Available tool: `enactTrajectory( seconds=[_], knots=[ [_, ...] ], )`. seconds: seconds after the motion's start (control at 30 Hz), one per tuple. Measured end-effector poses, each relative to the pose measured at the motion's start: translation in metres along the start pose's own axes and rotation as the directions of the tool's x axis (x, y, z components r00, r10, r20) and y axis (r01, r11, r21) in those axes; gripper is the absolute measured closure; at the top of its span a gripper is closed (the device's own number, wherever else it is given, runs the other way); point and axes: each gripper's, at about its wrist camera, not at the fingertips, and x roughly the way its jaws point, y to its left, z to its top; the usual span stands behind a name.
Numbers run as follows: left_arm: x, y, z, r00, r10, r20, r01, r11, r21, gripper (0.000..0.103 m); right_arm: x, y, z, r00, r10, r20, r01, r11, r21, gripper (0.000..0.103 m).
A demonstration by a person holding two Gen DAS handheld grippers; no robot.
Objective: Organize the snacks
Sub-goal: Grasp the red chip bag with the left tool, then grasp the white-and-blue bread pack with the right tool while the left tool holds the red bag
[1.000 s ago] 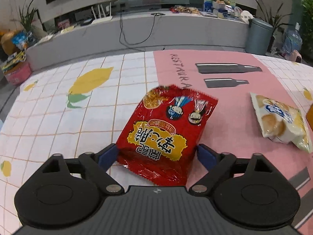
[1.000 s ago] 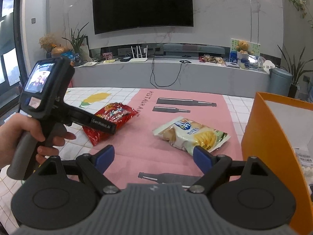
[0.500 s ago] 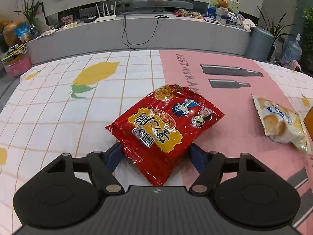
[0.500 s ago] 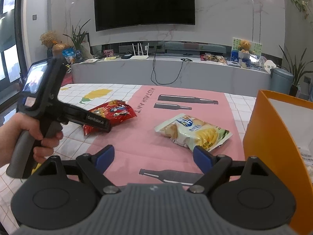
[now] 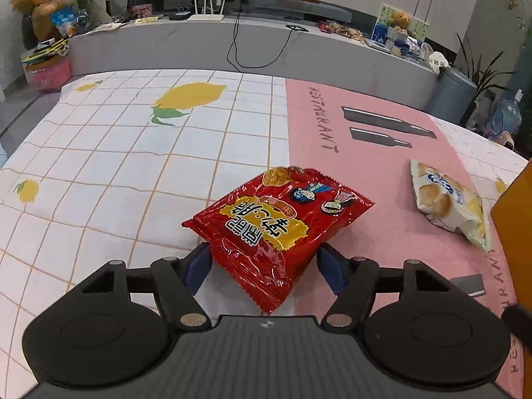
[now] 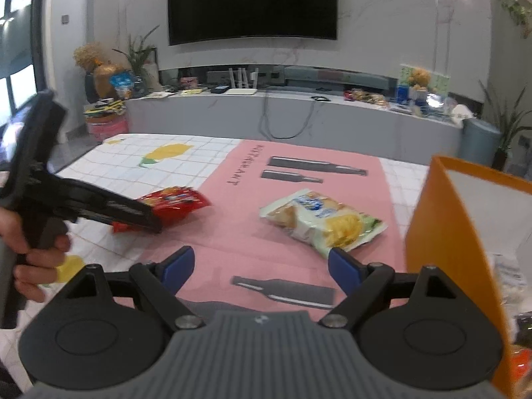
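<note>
A red snack bag [image 5: 276, 222] sits between the blue pads of my left gripper [image 5: 264, 259], whose jaws are closing and press on its near end. The bag's far end is tilted up off the tablecloth. The right wrist view shows the same red bag [image 6: 176, 202] in the black left gripper [image 6: 146, 219], held by a person's hand [image 6: 33, 256]. A pale biscuit bag [image 6: 319, 219] lies on the pink mat just beyond my right gripper [image 6: 261, 264], which stands open with nothing between its fingers. This biscuit bag [image 5: 445, 202] is to the right of the red one.
An orange box [image 6: 442, 232] with a white inside stands at the right, its corner [image 5: 512, 232] close to the biscuit bag. The checked tablecloth [image 5: 116, 166] with lemon prints spreads to the left. A grey counter [image 6: 299, 116] with clutter runs behind the table.
The left jaws have drawn in from wide open onto the red bag. The bag has turned and lifted at its far end. The right gripper has stayed open and still.
</note>
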Motion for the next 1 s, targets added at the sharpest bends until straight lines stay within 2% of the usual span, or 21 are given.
enactTrajectory(
  seconds=[0.17, 0.33, 0.43, 0.5, 0.57, 0.67, 0.73, 0.77, 0.9, 1.0],
  knots=[
    [-0.003, 0.004, 0.0, 1.0, 0.009, 0.018, -0.009, 1.0, 0.003, 0.024, 0.009, -0.01, 0.015, 1.0, 0.013, 0.002, -0.013, 0.994, 0.108, 0.018],
    [0.001, -0.001, -0.004, 0.999, 0.033, 0.022, -0.035, 0.996, 0.084, 0.024, 0.046, -0.002, 0.045, 0.997, -0.08, 0.015, 0.079, 0.995, 0.066, 0.018],
    [0.005, -0.004, -0.005, 0.998, 0.056, 0.017, -0.058, 0.988, 0.145, 0.024, 0.079, -0.005, 0.063, 0.991, -0.134, -0.004, 0.134, 0.987, 0.093, 0.016],
    [0.007, -0.005, -0.007, 0.997, 0.083, -0.002, -0.081, 0.983, 0.163, 0.025, 0.104, -0.005, 0.071, 0.984, -0.178, -0.024, 0.179, 0.982, 0.052, 0.008],
    [0.007, -0.003, -0.008, 0.997, 0.08, -0.007, -0.078, 0.985, 0.157, 0.025, 0.129, -0.003, 0.075, 0.972, -0.229, -0.052, 0.228, 0.973, -0.018, 0.008],
    [0.007, 0.0, -0.009, 0.997, 0.077, -0.014, -0.074, 0.985, 0.158, 0.025, 0.162, -0.003, 0.073, 0.958, -0.243, -0.151, 0.234, 0.969, -0.073, 0.008],
    [0.007, 0.002, -0.009, 0.996, 0.09, -0.009, -0.087, 0.982, 0.168, 0.025, 0.18, -0.005, 0.067, 0.938, -0.267, -0.221, 0.253, 0.963, -0.09, 0.009],
    [0.008, 0.005, -0.008, 0.996, 0.091, -0.007, -0.089, 0.983, 0.163, 0.025, 0.186, -0.007, 0.063, 0.929, -0.268, -0.254, 0.256, 0.963, -0.081, 0.014],
    [0.008, 0.012, -0.006, 0.996, 0.084, -0.015, -0.081, 0.987, 0.137, 0.025, 0.184, -0.007, 0.057, 0.938, -0.248, -0.243, 0.235, 0.968, -0.081, 0.019],
    [0.007, 0.013, -0.007, 0.996, 0.093, -0.009, -0.091, 0.986, 0.141, 0.025, 0.177, -0.003, 0.057, 0.934, -0.236, -0.268, 0.217, 0.971, -0.101, 0.025]
  ],
)
